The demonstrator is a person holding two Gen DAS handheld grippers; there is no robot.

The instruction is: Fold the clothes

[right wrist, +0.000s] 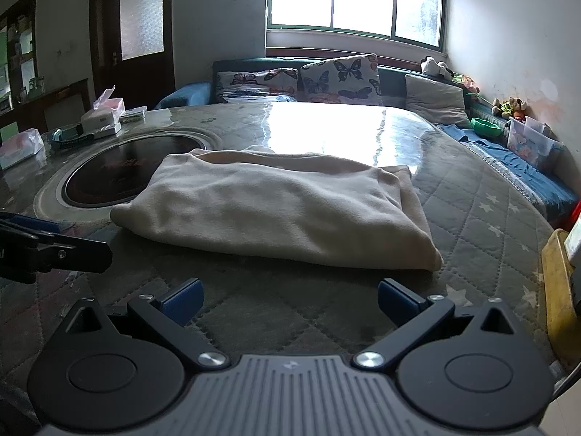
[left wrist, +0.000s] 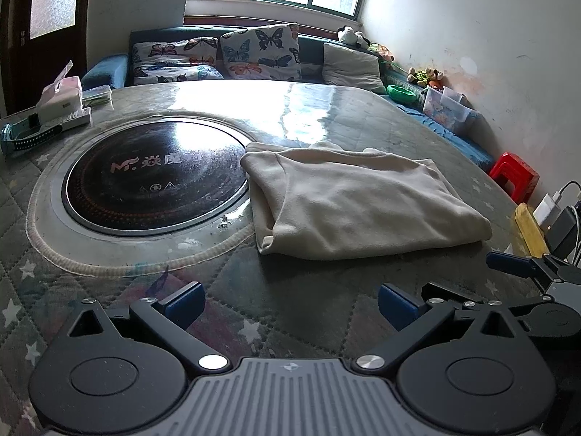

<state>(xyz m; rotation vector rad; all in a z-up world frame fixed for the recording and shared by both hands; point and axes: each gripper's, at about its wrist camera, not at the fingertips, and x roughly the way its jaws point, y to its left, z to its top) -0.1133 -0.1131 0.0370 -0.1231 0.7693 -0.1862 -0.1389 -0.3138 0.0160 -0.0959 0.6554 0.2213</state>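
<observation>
A cream garment (left wrist: 356, 200) lies folded into a thick rectangle on the quilted table cover (left wrist: 290, 298), its left edge overlapping the rim of the round hob. My left gripper (left wrist: 290, 303) hovers open just in front of it, nothing between the blue pads. In the right wrist view the same cream garment (right wrist: 276, 207) lies straight ahead, and my right gripper (right wrist: 290, 299) is open and empty a short way before its near edge. The right gripper's finger (left wrist: 515, 263) shows at the right in the left wrist view. The left gripper's finger (right wrist: 54, 247) shows at the left in the right wrist view.
A black round hob (left wrist: 152, 178) is set into the table at left. Tissue packs and a white box (left wrist: 61, 105) stand at the far left. A yellow object (left wrist: 530, 232) and chargers sit at the right edge. A sofa with butterfly cushions (left wrist: 258, 51) lies beyond, and a red stool (left wrist: 514, 174) stands on the floor.
</observation>
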